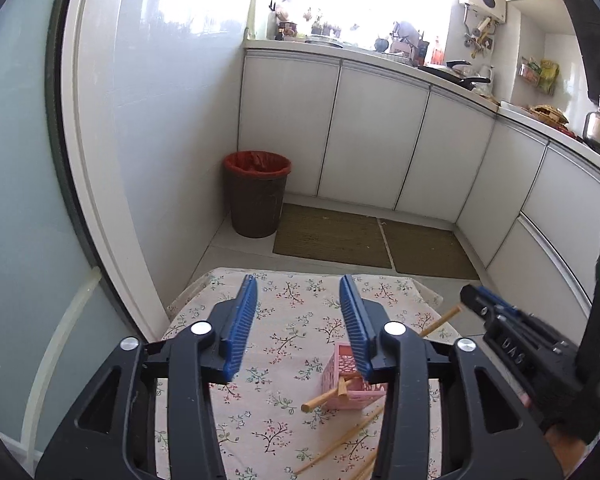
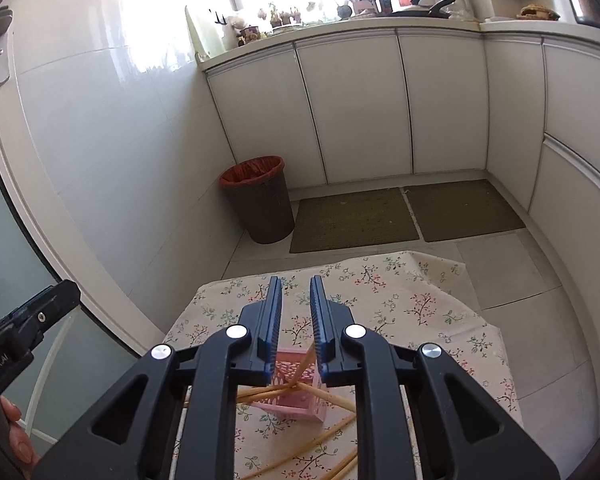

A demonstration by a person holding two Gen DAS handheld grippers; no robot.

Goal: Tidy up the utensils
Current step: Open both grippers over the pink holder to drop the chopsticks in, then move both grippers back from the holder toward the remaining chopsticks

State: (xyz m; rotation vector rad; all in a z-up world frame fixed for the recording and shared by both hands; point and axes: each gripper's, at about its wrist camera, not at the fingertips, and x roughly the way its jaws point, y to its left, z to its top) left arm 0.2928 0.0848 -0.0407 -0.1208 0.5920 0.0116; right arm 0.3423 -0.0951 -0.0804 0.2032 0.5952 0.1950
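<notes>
Two tools hover above a small desk (image 1: 284, 312) draped in a floral cloth. The left tool (image 1: 298, 286) has its jaws wide apart and empty. The right tool (image 2: 296, 280) has its jaws apart with a narrower gap, nothing gripped; in the left wrist view the right tool appears at the right edge, partly over a chopstick. A pink slotted holder (image 2: 290, 394) lies tipped on its side near the middle of the desk, with several wooden chopsticks (image 2: 316, 438) crossing at its mouth and scattered on the cloth nearer the camera. Beyond the desk's far edge lie two brown floor mats (image 2: 356, 216); a dark waste bin (image 1: 257, 194) with a red liner stands far left against the wall, beside white cabinets (image 2: 360, 100).
</notes>
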